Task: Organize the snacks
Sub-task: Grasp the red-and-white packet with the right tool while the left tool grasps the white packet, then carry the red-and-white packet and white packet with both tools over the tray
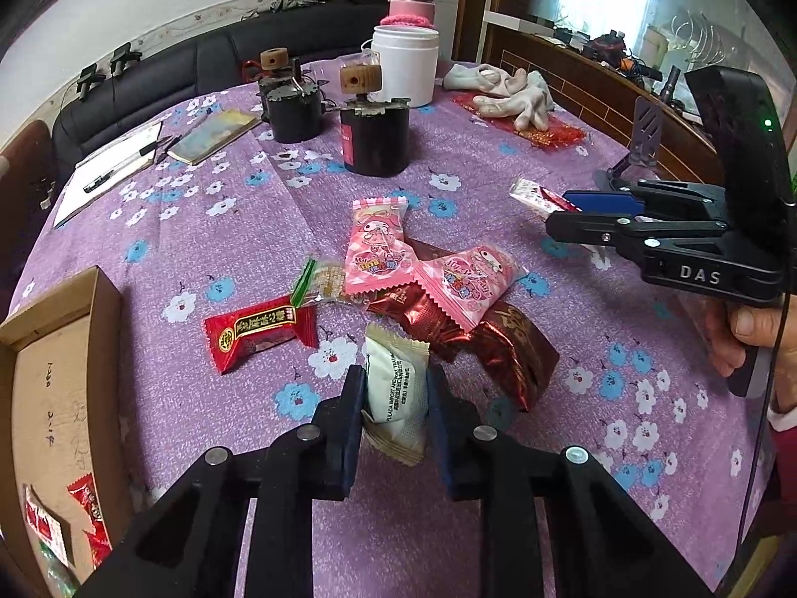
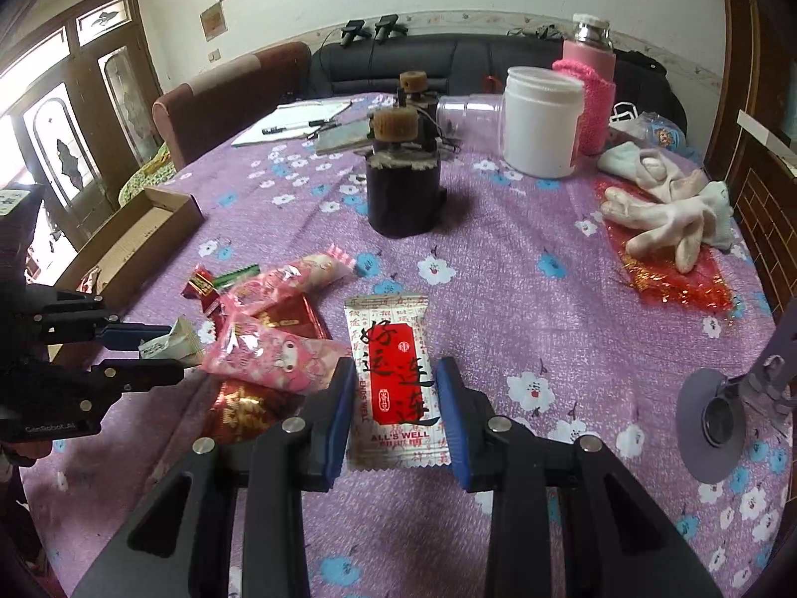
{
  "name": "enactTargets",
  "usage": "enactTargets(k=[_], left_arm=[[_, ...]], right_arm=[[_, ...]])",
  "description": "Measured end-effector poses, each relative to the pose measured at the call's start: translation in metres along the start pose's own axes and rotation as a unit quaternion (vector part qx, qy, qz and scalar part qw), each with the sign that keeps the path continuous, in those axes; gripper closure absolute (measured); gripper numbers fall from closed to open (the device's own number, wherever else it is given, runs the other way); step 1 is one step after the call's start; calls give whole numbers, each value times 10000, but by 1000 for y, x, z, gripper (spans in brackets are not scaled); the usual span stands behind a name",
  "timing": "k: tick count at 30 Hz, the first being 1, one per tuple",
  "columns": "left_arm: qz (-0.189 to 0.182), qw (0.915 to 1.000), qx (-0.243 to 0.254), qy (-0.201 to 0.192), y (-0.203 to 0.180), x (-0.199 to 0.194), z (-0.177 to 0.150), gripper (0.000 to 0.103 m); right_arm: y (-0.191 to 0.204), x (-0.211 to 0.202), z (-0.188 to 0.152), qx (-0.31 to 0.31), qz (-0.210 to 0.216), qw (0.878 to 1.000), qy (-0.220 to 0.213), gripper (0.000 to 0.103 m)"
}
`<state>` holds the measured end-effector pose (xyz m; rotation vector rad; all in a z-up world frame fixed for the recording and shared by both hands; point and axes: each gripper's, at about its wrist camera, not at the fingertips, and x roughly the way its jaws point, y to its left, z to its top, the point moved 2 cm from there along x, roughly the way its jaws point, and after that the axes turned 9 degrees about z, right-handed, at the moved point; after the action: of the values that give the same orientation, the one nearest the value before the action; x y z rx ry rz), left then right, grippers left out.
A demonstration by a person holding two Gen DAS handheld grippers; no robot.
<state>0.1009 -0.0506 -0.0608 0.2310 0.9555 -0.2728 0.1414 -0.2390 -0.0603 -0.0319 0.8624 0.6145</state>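
Observation:
My left gripper (image 1: 396,388) is shut on a white snack packet (image 1: 396,388), held at the near edge of a snack pile. It also shows in the right wrist view (image 2: 149,344). The pile holds two pink packets (image 1: 378,249), a red packet (image 1: 259,331), a clear green-edged packet (image 1: 324,279) and dark red foil packets (image 1: 503,349). My right gripper (image 2: 396,416) is shut on a white-and-red "ALL'S WELL" packet (image 2: 393,383) above the purple cloth. It shows in the left wrist view (image 1: 558,209). A cardboard box (image 1: 55,398) with several snacks sits at the left.
Dark tins with wooden knobs (image 1: 376,134), a white jar (image 1: 406,62), a pink flask (image 1: 413,5), white gloves on red mesh (image 1: 513,94), notebooks and pens (image 1: 124,159) stand farther back. A phone stand (image 2: 722,413) is at the right edge.

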Motion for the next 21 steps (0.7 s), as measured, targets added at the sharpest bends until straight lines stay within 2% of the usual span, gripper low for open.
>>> enactTargets(k=[10,16,21], left_arm=[[-16,9996,-162,-244,9,-28,-8,79],[161,9979,-397,-490,33,-60,-17,79],[416,9948,-706,-607,70,-85,-35,79]], right_arm=[[31,-24,3,-159,154,9996,-198,71],[60,-29,7,-321,327,9986,-261,71],[94,-23,12,-520,514,9970,-255,71]])
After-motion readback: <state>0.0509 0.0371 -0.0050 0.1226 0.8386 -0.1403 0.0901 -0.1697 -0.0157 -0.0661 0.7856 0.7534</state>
